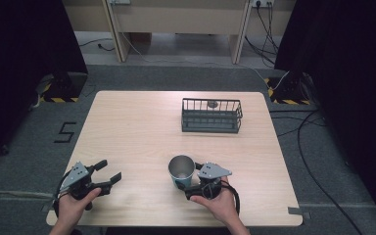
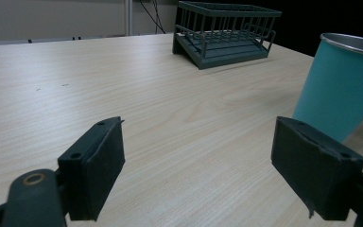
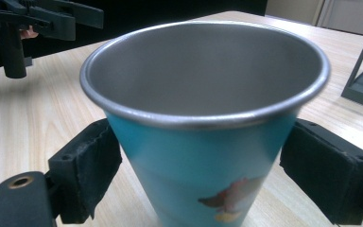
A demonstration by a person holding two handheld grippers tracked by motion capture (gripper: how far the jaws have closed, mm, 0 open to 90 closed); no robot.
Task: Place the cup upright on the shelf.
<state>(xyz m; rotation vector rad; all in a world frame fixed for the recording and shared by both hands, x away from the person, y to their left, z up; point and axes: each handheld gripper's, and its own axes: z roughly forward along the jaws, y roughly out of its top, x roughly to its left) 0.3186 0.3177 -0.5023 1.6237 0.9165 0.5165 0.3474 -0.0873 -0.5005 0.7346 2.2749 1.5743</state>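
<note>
A teal metal cup with a silver inside stands near the table's front edge, right of centre. My right gripper reaches it from the right, and in the right gripper view both pads press the sides of the cup, which bears a small fish picture. My left gripper is held at the front left with its jaws wide apart and nothing but bare wood between them. The cup also shows at the right of the left gripper view.
A dark wire rack sits at the back right of the wooden table, with a small dark round object at its far side. The rack lies ahead of my left gripper. Cables run over the floor at the right.
</note>
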